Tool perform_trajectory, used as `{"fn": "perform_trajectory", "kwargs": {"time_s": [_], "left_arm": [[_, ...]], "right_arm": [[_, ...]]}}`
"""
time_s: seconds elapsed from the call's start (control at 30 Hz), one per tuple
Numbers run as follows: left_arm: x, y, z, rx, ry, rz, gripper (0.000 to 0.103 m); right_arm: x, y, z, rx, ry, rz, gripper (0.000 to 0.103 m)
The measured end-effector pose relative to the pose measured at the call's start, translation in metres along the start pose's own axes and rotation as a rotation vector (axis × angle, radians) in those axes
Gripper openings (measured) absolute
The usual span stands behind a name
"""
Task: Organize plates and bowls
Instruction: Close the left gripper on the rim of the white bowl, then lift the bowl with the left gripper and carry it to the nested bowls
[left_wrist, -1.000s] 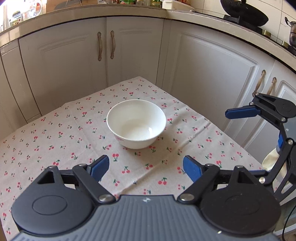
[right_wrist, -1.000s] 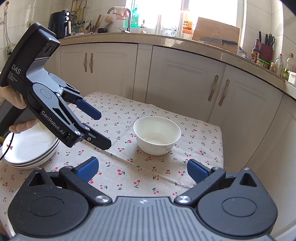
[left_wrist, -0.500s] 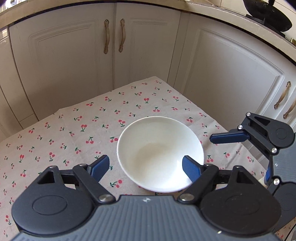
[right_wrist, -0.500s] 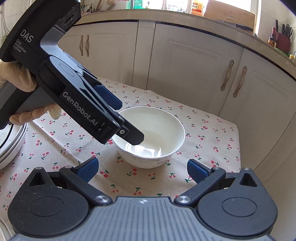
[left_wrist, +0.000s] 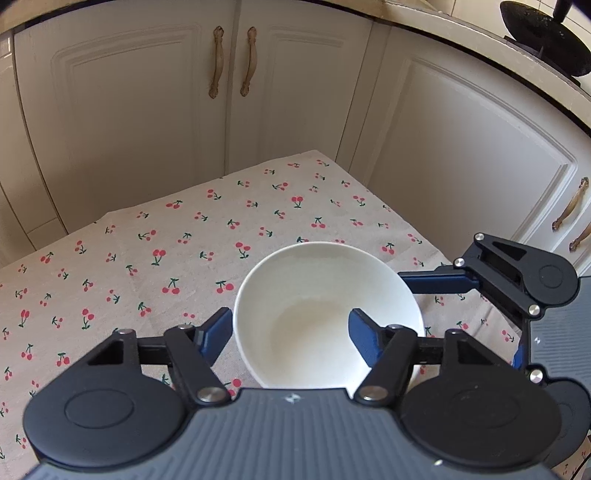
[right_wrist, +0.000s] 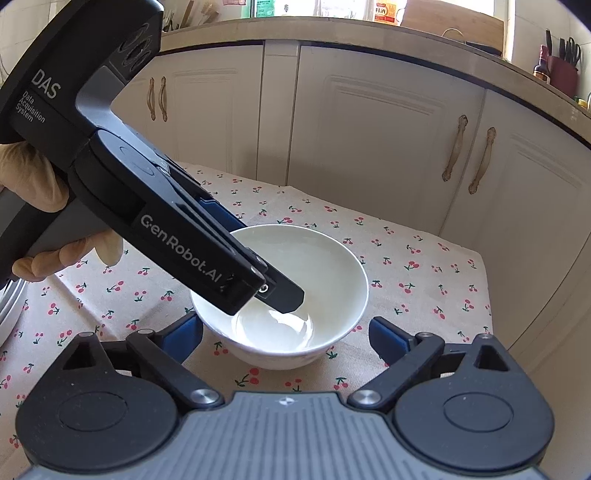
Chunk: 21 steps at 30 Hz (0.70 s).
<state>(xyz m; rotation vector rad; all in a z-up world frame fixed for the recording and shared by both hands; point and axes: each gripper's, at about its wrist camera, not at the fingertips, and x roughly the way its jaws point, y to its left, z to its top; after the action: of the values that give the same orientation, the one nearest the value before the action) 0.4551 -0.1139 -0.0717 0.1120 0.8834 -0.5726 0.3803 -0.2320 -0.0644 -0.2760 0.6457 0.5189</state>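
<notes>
While the left gripper (left_wrist: 291, 326) has just been closing, its jaws straddle the near wall of the white bowl (left_wrist: 325, 317): one blue pad sits inside the bowl, the other just outside the rim, so it looks pinched on that wall, though whether the pads press firmly I cannot tell for sure. Seen from the right wrist, the same gripper reaches down into the bowl from the left, held by a gloved hand (right_wrist: 33, 184). The right gripper (right_wrist: 286, 338) has just been narrowing too, yet stands open, empty, with the bowl just ahead of and between its fingertips, apart from both. Far left of the right gripper, the edge of stacked plates (right_wrist: 9, 314) shows on the cherry-print worktop (right_wrist: 424, 266). By my reading, the plates are already gathered; the bowl is only being taken hold of, and lifting and placing it remain.
</notes>
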Motion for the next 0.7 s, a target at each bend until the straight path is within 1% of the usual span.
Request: {"fn": "perform_trajectory", "kwargs": {"time_s": [0.07, 0.33, 0.37, 0.7], "left_arm": [[0.0007, 0.0011, 0.0001, -0.005, 0.0, -0.009, 0.068], [0.0027, 0.0016, 0.0003, -0.002, 0.0, -0.02, 0.068], [0.0033, 0.0014, 0.0004, -0.002, 0.0, -0.023, 0.066], [0.0033, 0.0018, 0.0009, -0.005, -0.002, -0.021, 0.066]], "right_arm": [[0.0006, 0.0007, 0.0, -0.004, -0.003, 0.001, 0.094], [0.0007, 0.0014, -0.0002, -0.006, -0.004, -0.008, 0.093], [0.0005, 0.0015, -0.0004, -0.006, -0.005, -0.009, 0.093], [-0.0006, 0.0025, -0.0012, -0.004, -0.007, -0.015, 0.093]]}}
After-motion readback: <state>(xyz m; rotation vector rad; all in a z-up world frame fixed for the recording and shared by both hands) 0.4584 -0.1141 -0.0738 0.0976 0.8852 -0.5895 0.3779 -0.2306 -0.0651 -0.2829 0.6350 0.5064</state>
